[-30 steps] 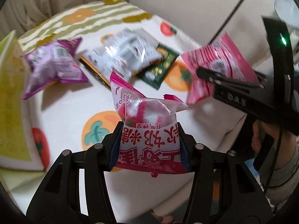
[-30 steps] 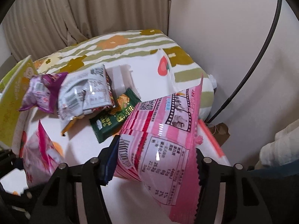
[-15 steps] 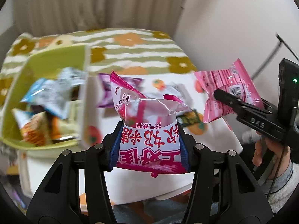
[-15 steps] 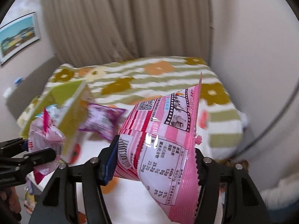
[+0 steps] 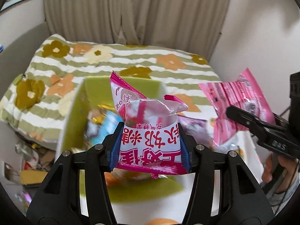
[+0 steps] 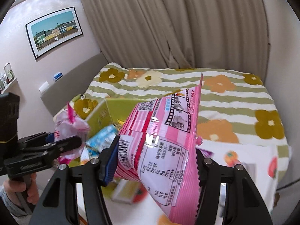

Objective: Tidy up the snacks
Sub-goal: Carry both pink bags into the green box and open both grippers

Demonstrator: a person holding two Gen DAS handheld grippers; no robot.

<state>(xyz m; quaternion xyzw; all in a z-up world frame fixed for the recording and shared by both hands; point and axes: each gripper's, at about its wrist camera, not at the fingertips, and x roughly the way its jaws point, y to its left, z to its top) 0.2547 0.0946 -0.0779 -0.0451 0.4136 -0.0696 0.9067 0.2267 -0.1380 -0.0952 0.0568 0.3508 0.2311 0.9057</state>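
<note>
My left gripper (image 5: 151, 148) is shut on a pink-and-white candy bag (image 5: 148, 123) and holds it in the air over the green box (image 5: 75, 112), which holds several snack packs. My right gripper (image 6: 155, 161) is shut on a pink striped snack bag (image 6: 165, 140). It also shows in the left wrist view (image 5: 241, 108), to the right of the box. The left gripper and its candy bag (image 6: 69, 129) show at the left of the right wrist view, beside the green box (image 6: 101, 114). A purple snack pack (image 5: 195, 123) lies right of the box.
The box stands on a white cloth with orange fruit prints (image 6: 262, 155) at the foot of a bed with a green striped flower blanket (image 5: 131, 63). Curtains (image 6: 168, 28) hang behind. Clutter lies on the floor to the left (image 5: 30, 159).
Both grippers have lifted and swung left with their bags. The green box has come from the left edge to directly under the left gripper, and the loose packs on the cloth have dropped from view.
</note>
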